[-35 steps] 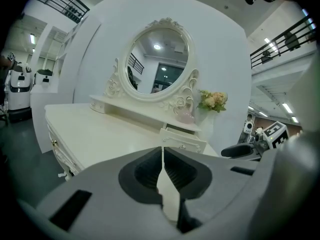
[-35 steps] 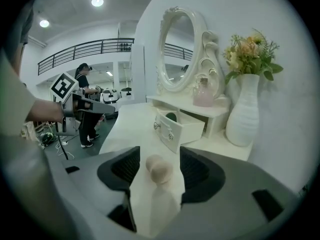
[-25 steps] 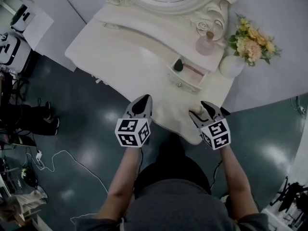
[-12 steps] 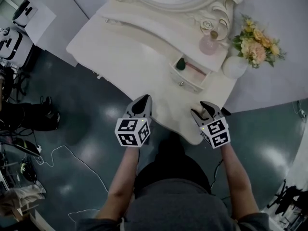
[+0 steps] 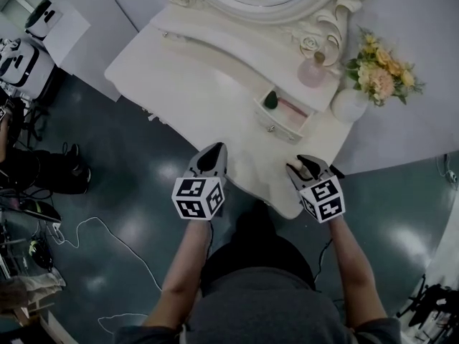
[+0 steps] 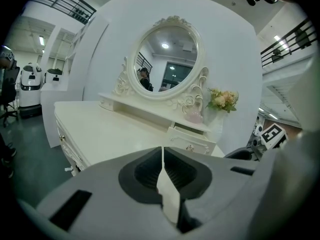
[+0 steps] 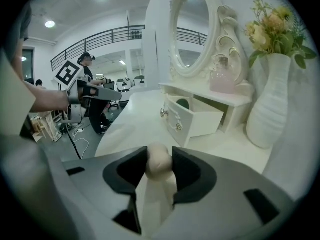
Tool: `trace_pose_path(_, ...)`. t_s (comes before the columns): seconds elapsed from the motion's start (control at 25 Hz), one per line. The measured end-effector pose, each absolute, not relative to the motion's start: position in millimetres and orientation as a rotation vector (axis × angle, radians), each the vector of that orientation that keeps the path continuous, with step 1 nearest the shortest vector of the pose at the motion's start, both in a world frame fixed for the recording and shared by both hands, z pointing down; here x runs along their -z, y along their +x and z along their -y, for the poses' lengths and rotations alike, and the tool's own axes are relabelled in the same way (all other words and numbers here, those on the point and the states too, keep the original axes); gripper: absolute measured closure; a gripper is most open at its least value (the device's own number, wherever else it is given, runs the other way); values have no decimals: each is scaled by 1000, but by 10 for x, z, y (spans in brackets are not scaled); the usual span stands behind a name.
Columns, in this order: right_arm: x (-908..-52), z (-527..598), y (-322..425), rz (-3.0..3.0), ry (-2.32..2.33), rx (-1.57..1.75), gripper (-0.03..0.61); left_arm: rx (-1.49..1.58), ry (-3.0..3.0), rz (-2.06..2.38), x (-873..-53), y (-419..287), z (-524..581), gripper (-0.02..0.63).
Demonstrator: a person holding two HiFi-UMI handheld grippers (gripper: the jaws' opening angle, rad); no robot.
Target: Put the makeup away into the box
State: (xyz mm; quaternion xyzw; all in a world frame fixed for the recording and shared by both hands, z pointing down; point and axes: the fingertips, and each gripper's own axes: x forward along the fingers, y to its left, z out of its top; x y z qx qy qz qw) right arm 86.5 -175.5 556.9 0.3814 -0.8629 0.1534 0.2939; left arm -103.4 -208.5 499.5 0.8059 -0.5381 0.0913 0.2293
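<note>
1. Grip on the left first: the left gripper (image 5: 214,147) hovers off the front edge of the dressing table (image 5: 193,84). Its jaws are clenched tight with nothing between them. It sits where it did in the earlier head views, so it plays no part for now.
2. Further right, at the back of the tabletop, the box (image 5: 281,124) is a small drawer pulled open. It already holds a dark green piece (image 5: 270,100) and a pink item (image 5: 290,108), and room seems to remain.
3. The change is at the right gripper (image 5: 303,168), near the table's front right corner.
   - Its jaws stood wide apart a second ago and have just been closing.
   - In the right gripper view they now press on both flanks of a makeup sponge (image 7: 159,160).
   - I judge that the pick is being secured. The carry to the drawer and the release are still to come.
4. The sponge is pale beige and matte, with an egg-like shape.
   - Its rounded end pokes forward past the pads, and its narrower body runs back between the jaws.
   - It looks soft, so it will probably squash and could slip if it is gripped only at the edge.
   - It is well apart from the drawer, which lies ahead of it across bare tabletop.
5. Rightmost, a pink bottle (image 5: 312,72) stands on the shelf above the drawer. A white vase (image 5: 349,102) of flowers (image 5: 379,74) stands just beside it. Both are close to the likely path and should be avoided.
</note>
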Motion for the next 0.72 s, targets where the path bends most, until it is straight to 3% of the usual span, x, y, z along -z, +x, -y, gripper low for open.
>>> trace_pose_path(0.72,-4562,2021,858,2512,1173,-391,420,-219,2297,1497,-4690,-884,2219,597)
